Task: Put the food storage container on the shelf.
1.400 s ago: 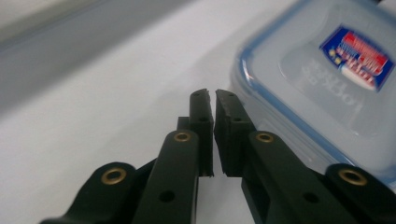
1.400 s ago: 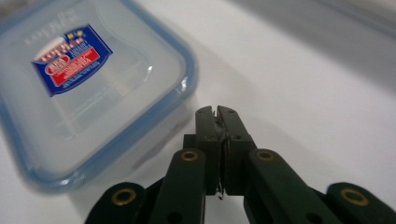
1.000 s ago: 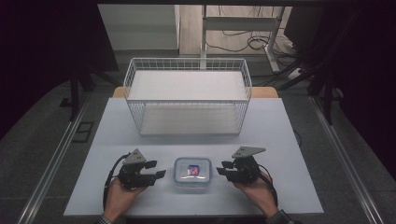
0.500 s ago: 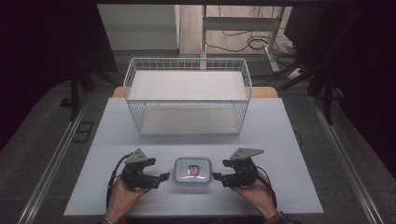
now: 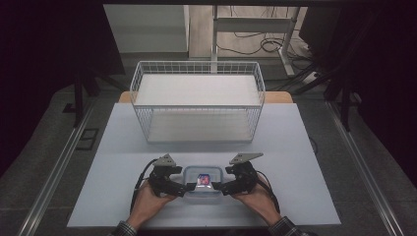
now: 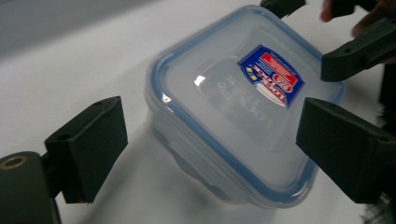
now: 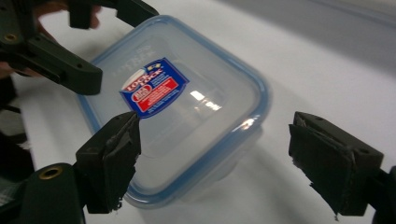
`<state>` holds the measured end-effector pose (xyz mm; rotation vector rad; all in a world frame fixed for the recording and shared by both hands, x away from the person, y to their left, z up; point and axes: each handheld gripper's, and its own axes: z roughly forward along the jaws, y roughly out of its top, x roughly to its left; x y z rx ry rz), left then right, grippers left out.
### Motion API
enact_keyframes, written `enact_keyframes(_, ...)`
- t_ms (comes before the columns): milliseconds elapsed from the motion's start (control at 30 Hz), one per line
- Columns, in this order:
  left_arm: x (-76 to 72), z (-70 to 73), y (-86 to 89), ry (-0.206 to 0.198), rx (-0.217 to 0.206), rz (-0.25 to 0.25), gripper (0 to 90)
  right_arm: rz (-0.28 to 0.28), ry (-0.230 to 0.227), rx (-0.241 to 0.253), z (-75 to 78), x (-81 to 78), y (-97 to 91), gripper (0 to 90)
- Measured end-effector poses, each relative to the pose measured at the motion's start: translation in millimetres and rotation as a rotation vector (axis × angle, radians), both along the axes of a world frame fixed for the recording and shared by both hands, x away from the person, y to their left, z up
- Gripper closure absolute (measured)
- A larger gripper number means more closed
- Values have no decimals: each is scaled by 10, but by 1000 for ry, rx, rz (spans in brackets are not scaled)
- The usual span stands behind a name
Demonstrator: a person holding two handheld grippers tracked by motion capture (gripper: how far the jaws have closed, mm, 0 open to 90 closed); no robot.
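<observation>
Both claws stand spread wide: the left claw [image 5: 183, 189] and right claw [image 5: 220, 187] flank a clear lidded container [image 5: 202, 183] with a blue seal, near the table [image 5: 295, 162] front edge. Its lid [image 6: 243, 98] bears a red-and-blue sticker [image 7: 154, 92]; the wording looks like "Lock & Lock", blurred. A white wire basket [image 5: 197, 101] sits behind, well apart.

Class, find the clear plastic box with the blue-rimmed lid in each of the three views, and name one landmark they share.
High view: the box sits low centre, between both grippers.
Left gripper view: box centre, between open jaws.
Right gripper view: box centre-left, between open jaws.
Shared landmark: the lid's red-and-blue label.
</observation>
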<state>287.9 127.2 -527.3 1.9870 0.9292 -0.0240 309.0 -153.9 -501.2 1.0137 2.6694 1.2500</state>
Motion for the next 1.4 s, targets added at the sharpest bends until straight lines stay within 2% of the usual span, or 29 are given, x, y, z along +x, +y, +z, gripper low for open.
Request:
enact_keyframes(33,6,-15,-2,22,-12,-21,92,5,18,6,-13,7,5,160)
enact_keyframes(100,-2,-26,-4,49,-38,-28,139,12,51,21,-37,9,6,164)
enact_keyframes(200,-37,-1,11,57,-28,-36,168,28,108,46,-60,-3,8,194)
enact_keyframes(367,-102,14,77,69,-40,-47,297,17,93,48,-36,-46,-16,255)
enact_keyframes(433,-124,22,98,72,-43,-40,332,16,117,60,-35,-82,-61,319)
enact_keyframes(467,-131,26,112,72,-48,-40,332,16,117,60,-35,-82,-61,319)
enact_keyframes(600,-188,19,181,74,-67,-62,416,29,180,108,-58,-111,-171,437)
enact_keyframes(633,-188,19,181,74,-67,-62,437,29,180,108,-58,-111,-171,437)
enact_keyframes(667,-202,23,204,78,-85,-59,474,31,197,126,-48,-112,-197,483)
enact_keyframes(733,-222,8,264,91,-128,-62,521,32,210,149,-46,-102,-227,518)
enact_keyframes(867,-215,1,278,98,-142,-65,539,34,245,183,-51,-90,-265,552)
enact_keyframes(967,-196,-5,289,105,-156,-58,547,28,251,196,-58,-90,-276,561)
enact_keyframes(1000,-176,-16,309,116,-173,-53,550,23,248,218,-52,-91,-281,571)
enact_keyframes(1100,-154,-27,325,121,-185,-54,556,18,234,218,-41,-91,-274,573)
enact_keyframes(1133,-138,-17,339,122,-202,-53,558,9,230,242,-34,-84,-282,579)
enact_keyframes(1267,-123,57,356,93,-218,-55,565,-5,238,305,-7,-57,-320,588)
enact_keyframes(1400,-102,109,371,76,-226,-51,566,-3,216,313,48,-50,-315,588)
